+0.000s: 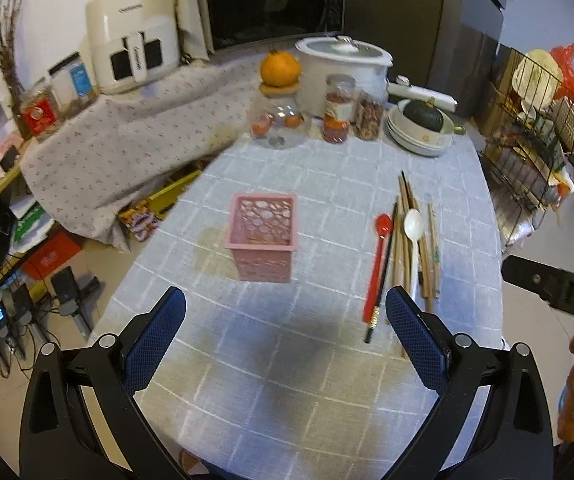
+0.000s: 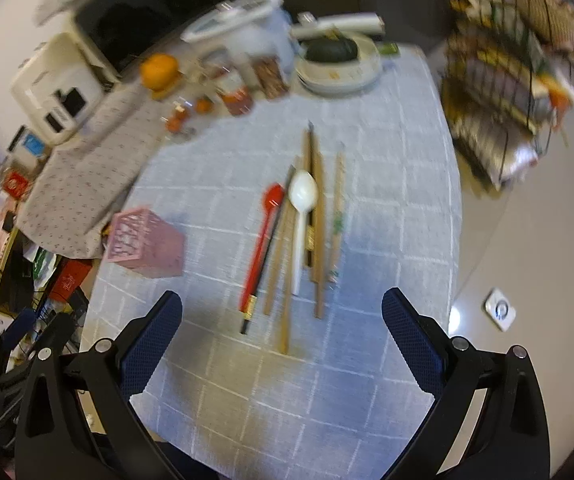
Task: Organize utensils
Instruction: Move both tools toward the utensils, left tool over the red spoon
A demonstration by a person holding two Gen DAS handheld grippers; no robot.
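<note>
A pink perforated basket (image 1: 261,236) stands upright and empty on the grey checked tablecloth (image 1: 287,360). It also shows at the left in the right wrist view (image 2: 145,246). To its right lie a red spoon (image 1: 377,264), a white spoon (image 1: 413,236) and several chopsticks (image 1: 401,248) in a row. They also show in the right wrist view: red spoon (image 2: 261,240), white spoon (image 2: 301,212), chopsticks (image 2: 319,232). My left gripper (image 1: 285,320) is open and empty, above the table before the basket. My right gripper (image 2: 281,322) is open and empty, just short of the utensils' near ends.
At the table's back stand a glass jar (image 1: 277,120) with an orange (image 1: 280,69) on top, a red jar (image 1: 338,110), stacked bowls (image 1: 419,136) and a white cooker (image 1: 343,68). A wire rack (image 1: 535,128) stands right of the table. Floor clutter lies left.
</note>
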